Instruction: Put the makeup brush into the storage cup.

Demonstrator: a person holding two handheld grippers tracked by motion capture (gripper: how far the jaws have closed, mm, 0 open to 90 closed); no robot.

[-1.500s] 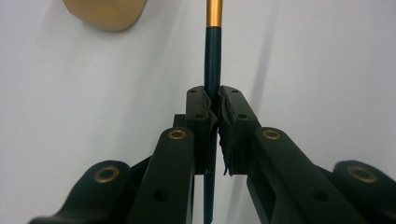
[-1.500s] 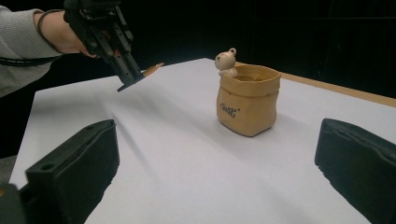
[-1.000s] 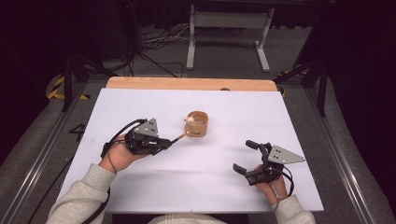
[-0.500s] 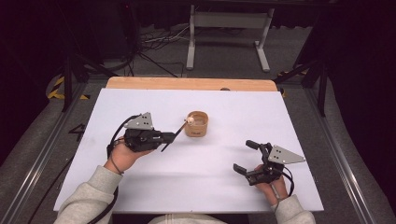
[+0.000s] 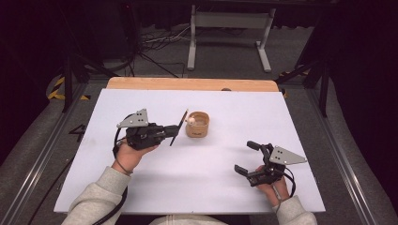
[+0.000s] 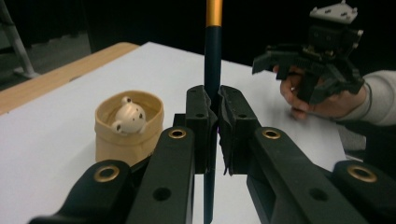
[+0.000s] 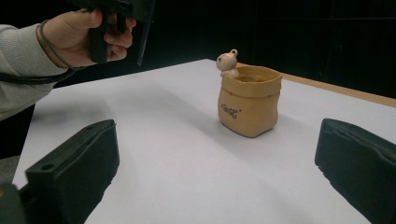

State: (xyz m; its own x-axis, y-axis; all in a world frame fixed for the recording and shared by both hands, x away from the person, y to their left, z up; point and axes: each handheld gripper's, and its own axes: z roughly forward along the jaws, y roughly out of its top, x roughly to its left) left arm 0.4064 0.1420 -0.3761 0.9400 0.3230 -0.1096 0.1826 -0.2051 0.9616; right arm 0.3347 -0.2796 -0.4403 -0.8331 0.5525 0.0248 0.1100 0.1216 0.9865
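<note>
The pen (image 5: 178, 128), a thin dark rod with a gold band, is clamped between the jaws of my left gripper (image 5: 170, 132). In the left gripper view the pads press on the dark shaft (image 6: 212, 70) from both sides, and the rod passes crosswise through the grip, extending above and below it. In the high view its long axis runs from near the gripper up and toward the pot, its upper end standing just beside the pot's rim on the pot's left; I cannot tell whether it touches.

The tan sack-shaped pot (image 5: 197, 124) sits on the white table (image 5: 155, 187), slightly back of centre, with a small cream bear figure (image 5: 191, 120) perched at its rim on the side facing the pen. Its mouth is open upward.

My left gripper is just left of the pot; my right gripper (image 5: 247, 157) rests well apart from it, toward the near right of the table, jaws spread wide and holding nothing, with the pot (image 7: 249, 99) framed between them in the right gripper view.

I judge that, if the pen is meant for the pot, the left hand is the nearer one, and the rod must be tipped closer to upright and carried right over the opening, clear of the bear.
</note>
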